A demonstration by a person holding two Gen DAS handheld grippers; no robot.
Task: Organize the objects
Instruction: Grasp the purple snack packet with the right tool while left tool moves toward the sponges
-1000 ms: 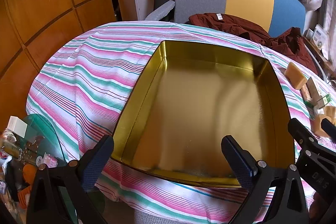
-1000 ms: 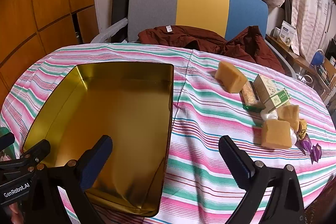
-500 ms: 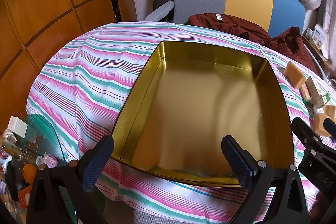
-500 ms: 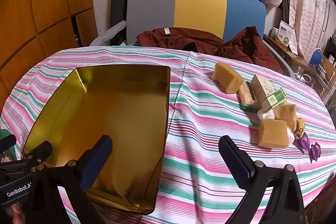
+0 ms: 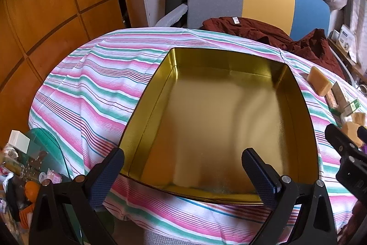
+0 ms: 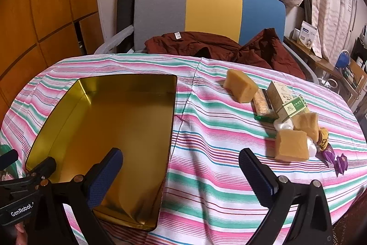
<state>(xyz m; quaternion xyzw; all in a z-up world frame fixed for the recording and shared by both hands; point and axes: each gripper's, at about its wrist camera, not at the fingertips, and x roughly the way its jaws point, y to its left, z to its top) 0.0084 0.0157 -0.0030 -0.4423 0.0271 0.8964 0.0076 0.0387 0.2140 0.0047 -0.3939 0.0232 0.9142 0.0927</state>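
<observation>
An empty gold tin box [image 5: 296, 93] [image 6: 57, 123] lies on the striped tablecloth. My left gripper [image 5: 183, 173] is open and empty over the tin's near edge. My right gripper [image 6: 181, 173] is open and empty above the cloth by the tin's right wall. To the right lie loose items: a yellow sponge block [image 6: 240, 85], a second block [image 6: 291, 145], a third block [image 6: 306, 122], a cracker pack [image 6: 262, 103], a green-and-cream carton [image 6: 286, 101], white balls [image 6: 283, 125] and purple wrapped sweets [image 6: 333, 156].
A chair [image 6: 211, 13] with grey, yellow and blue panels stands behind the table, with a dark red garment [image 6: 218, 46] on it. A glass side table with clutter [image 5: 27, 164] is at the lower left. Wooden panels line the left wall.
Both grippers have drawn back and up a little, so the tin and the items look slightly farther. Nothing was taken hold of.
</observation>
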